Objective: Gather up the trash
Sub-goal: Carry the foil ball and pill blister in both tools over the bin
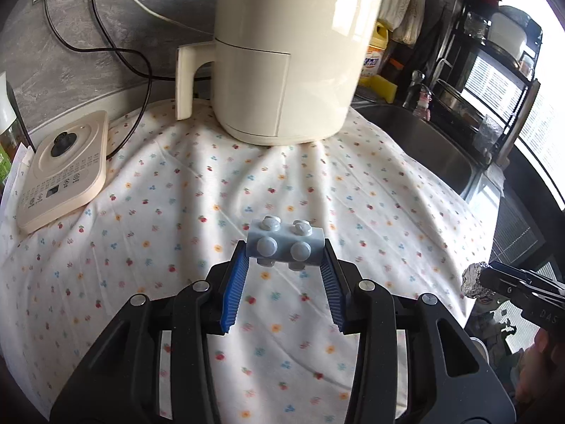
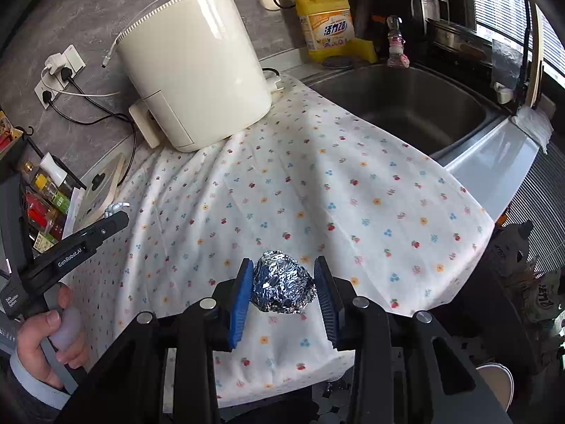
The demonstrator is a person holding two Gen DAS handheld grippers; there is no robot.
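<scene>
Inspecting both wrist views, we find each tool already loaded. The left gripper (image 1: 286, 258) is clenched on a grey studded block (image 1: 285, 245), which sits crosswise between the blue pads with its long axis running from one pad to the other, studs facing up and toward the camera. The right gripper (image 2: 284, 286) is clamped on a crumpled foil ball (image 2: 282, 282), held at the fingertips and filling the gap between the pads.

Both items are carried above the floral cloth (image 1: 176, 219), not resting on it, with the air fryer (image 1: 293, 53) and the sink (image 2: 406, 106) beyond. The relation that governs the coming move is that the trash lies in the jaws, dead ahead of each tool, while no bin shows in either view; we judge that a receptacle must be found before release.

Both tools point steeply downward over the near edge of the counter, side by side. The left hand (image 2: 49, 339) grips its handle; the right hand appears only as a blurred edge, so we cannot confirm its hold.
</scene>
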